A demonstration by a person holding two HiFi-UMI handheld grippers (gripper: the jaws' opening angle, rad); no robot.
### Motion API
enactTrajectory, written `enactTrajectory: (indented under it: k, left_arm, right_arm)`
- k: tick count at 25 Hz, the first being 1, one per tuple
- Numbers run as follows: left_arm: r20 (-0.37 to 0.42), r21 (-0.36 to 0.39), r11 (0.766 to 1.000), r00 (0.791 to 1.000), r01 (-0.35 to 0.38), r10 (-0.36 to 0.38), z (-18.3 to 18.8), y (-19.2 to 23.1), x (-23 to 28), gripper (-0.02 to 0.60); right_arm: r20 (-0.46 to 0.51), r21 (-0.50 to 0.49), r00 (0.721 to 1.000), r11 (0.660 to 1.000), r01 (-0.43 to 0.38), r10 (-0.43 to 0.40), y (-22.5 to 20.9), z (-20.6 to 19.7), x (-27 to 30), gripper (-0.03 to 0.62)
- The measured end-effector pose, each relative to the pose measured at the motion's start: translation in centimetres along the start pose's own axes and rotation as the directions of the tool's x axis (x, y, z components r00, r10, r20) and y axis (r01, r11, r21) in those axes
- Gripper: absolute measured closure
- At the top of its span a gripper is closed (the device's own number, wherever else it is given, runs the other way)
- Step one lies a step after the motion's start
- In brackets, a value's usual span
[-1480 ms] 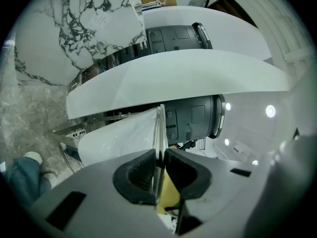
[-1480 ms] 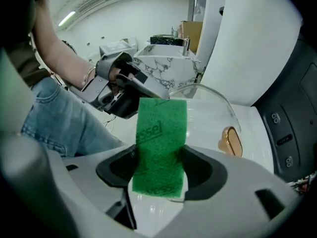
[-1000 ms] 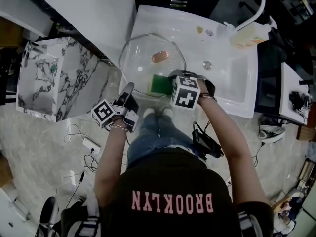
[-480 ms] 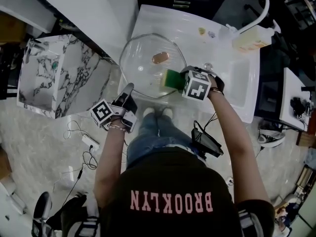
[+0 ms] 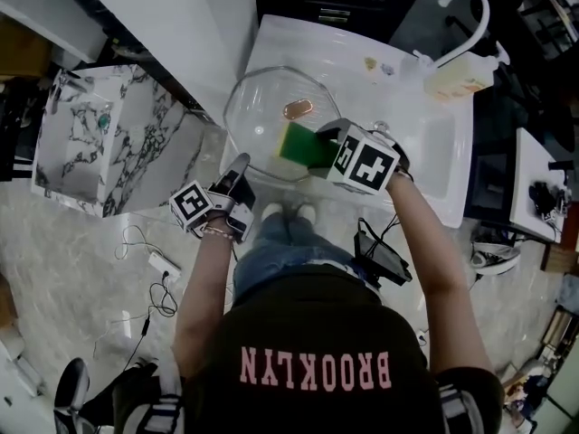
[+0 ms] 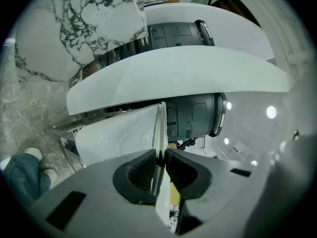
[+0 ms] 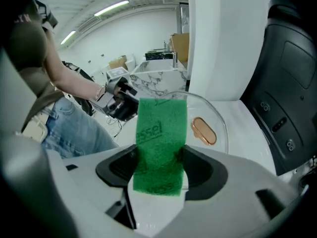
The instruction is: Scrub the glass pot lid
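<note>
The left claw (image 6: 159, 158) is pinched on the rim of the glass pot lid (image 6: 159, 125), which runs edge-on between its pads. From the head view that gripper (image 5: 239, 165) holds the lid (image 5: 260, 114) by its near-left edge, over the front of the white sink counter (image 5: 412, 165). The copper-coloured knob (image 5: 297, 108) sits at the lid's centre.

The right gripper (image 7: 159, 166) is clamped on a green scouring pad (image 7: 161, 133); raised letters on the pad read "ssel", with the start of the word hidden. Seen from above, the pad (image 5: 297, 144) overlaps the near-right part of the glass, just short of the knob.

The person's dark shirt carries "BROOKLYN" (image 5: 315, 370) in pink capitals, upside down from this angle. A curved white tap (image 5: 472, 12) and a pale yellow bottle (image 5: 458, 69) stand at the far right of the counter.
</note>
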State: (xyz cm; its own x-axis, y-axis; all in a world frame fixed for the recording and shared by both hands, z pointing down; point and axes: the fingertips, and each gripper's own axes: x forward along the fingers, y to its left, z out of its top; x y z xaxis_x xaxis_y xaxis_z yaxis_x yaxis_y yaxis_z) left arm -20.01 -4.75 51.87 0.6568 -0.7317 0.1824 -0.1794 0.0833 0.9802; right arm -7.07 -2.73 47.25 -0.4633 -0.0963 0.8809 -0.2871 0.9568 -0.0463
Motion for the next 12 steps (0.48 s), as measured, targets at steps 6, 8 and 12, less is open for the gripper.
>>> enactTrajectory:
  k: [6,8,12]
  left_arm:
    - [-0.012,0.008,1.0,1.0,0.002,-0.002,-0.1,-0.2,0.1,0.528]
    - [-0.016,0.008,1.0,1.0,0.001,-0.001,-0.2,-0.2,0.1,0.528]
    - [-0.023,0.005,1.0,1.0,0.002,-0.002,-0.2,-0.2,0.1,0.528]
  right_arm:
    - [-0.059,-0.007,0.998,1.0,-0.006,0.006,0.9,3.9,3.3,0.326]
    - [-0.082,0.006,0.996,1.0,0.024,-0.024,0.4,4.7,4.3,0.326]
    - [-0.134,0.044,0.99,0.998,0.048,-0.041,-0.2,5.5,5.7,0.325]
